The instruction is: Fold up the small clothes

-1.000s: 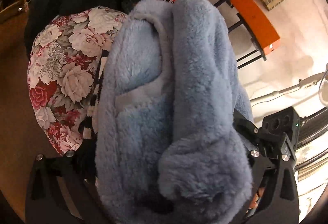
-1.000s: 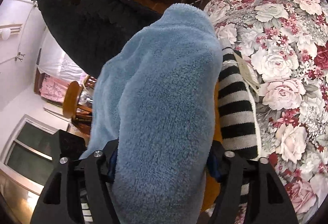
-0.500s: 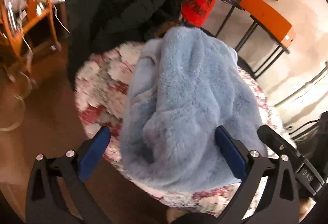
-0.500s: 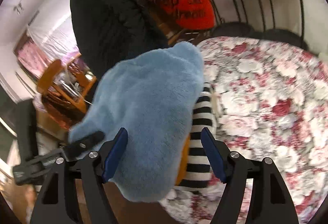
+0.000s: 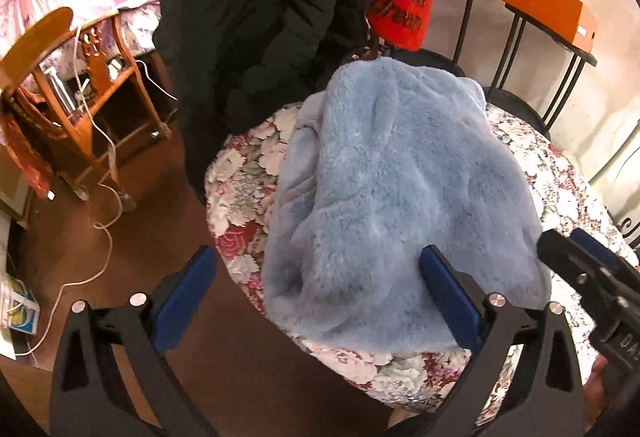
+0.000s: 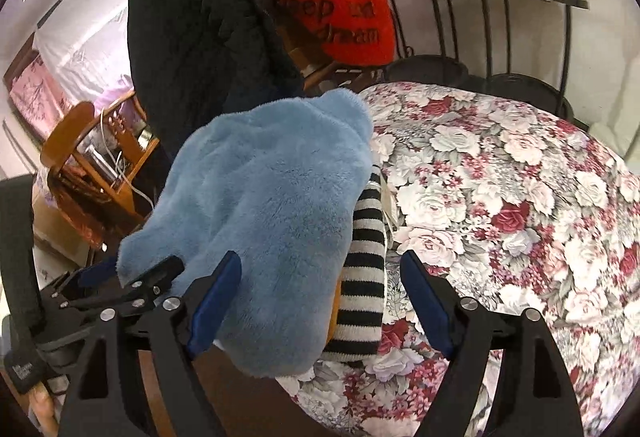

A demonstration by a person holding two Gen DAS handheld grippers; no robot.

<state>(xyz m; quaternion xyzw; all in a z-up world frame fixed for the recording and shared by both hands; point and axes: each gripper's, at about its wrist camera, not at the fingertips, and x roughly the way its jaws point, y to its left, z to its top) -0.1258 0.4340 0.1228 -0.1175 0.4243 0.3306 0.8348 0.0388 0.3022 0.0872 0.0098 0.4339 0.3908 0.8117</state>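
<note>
Both grippers had let go and drawn back since a second ago. The folded blue fleece (image 5: pixel 400 173) lay on a striped garment (image 6: pixel 362 269) at the floral table's (image 6: pixel 520 197) edge. My left gripper (image 5: pixel 316 301) gaped empty; my right gripper (image 6: pixel 320 301) had just been opening, clamping nothing.

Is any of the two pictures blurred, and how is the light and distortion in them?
Left wrist view: sharp, warm indoor light, fleece evenly lit, strong fisheye bending with dark corners. Right wrist view: also sharp, floral cloth bright, black jacket nearly without detail, chair bars curved by the lens.
</note>
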